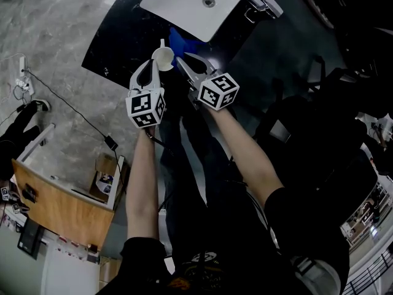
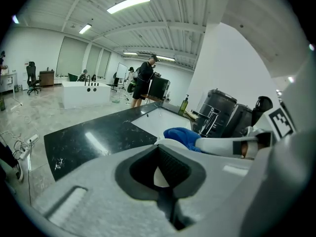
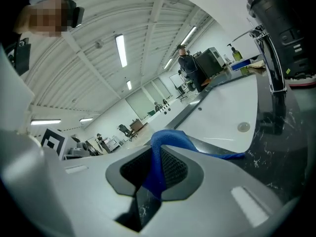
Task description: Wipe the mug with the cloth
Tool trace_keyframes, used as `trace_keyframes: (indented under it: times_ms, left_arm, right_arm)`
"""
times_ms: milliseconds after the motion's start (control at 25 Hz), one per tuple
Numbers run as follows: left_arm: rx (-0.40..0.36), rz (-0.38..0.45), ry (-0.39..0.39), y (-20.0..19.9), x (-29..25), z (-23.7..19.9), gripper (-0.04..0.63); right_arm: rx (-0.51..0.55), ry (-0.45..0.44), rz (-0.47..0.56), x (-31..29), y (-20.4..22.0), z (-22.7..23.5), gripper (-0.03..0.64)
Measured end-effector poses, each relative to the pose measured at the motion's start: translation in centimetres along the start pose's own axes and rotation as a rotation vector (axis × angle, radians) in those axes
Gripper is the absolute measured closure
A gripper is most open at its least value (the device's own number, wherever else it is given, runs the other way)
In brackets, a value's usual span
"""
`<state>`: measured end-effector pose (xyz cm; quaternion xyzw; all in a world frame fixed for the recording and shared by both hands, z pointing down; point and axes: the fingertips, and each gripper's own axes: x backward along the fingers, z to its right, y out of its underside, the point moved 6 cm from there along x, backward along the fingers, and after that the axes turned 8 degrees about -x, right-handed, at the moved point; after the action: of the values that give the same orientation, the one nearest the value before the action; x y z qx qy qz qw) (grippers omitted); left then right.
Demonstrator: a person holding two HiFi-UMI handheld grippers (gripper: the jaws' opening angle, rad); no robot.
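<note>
Over the counter point(image 1: 113, 51): both grippers are held up side by side in front of the white sink point(image 1: 184, 8); nothing is resting on the dark top near them.
Mug point(image 1: 163, 56): white and lifted clear of the counter, pinched in the left gripper point(image 1: 152, 66). The left gripper view shows a white wall of it wedged between the pads.
Cloth point(image 1: 180, 42): blue, bunched just beyond the mug on the sink side. A fold is clamped in the right gripper point(image 1: 186, 62), and the right gripper view shows the fabric squeezed between the pads.
Left tool: clenched on the mug.
Right tool: clenched on the cloth.
Progress: both items are picked up and brought together, so the setup looks done. The cloth sits right against or just beside the mug; can't tell which. No sign of how much is wiped. I'd judge it early or mid wipe, with rubbing round the body and rim left.
Arm pose: both forearms are stretched forward and near parallel, marker cubes face the head camera, and the tips angle inward to meet at the mug.
</note>
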<state>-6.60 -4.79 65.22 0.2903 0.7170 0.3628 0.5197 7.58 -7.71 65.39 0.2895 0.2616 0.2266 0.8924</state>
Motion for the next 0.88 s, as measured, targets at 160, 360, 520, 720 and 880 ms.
trace_keyframes:
  times_ms: [160, 360, 520, 720, 880]
  left_arm:
    - [0.001, 0.007, -0.002, 0.2, 0.0, 0.0, 0.592]
    - [0.004, 0.007, -0.018, 0.1, 0.3, 0.0, 0.592]
    - [-0.020, 0.010, -0.012, -0.3, 0.6, 0.2, 0.592]
    - [-0.034, 0.003, -0.021, 0.2, 1.1, 0.0, 0.592]
    - [-0.027, 0.020, -0.054, -0.2, 2.3, 0.0, 0.592]
  right_arm:
    - [0.005, -0.048, -0.051, 1.3, 2.2, -1.7, 0.563]
    - [0.019, -0.087, -0.066, 2.8, 3.6, -3.5, 0.563]
    - [0.005, -0.016, 0.064, 1.9, -0.9, -1.7, 0.563]
    - [0.018, -0.022, -0.005, -0.3, -0.7, -1.6, 0.564]
    - [0.072, -0.058, -0.103, 1.5, 2.2, -3.7, 0.563]
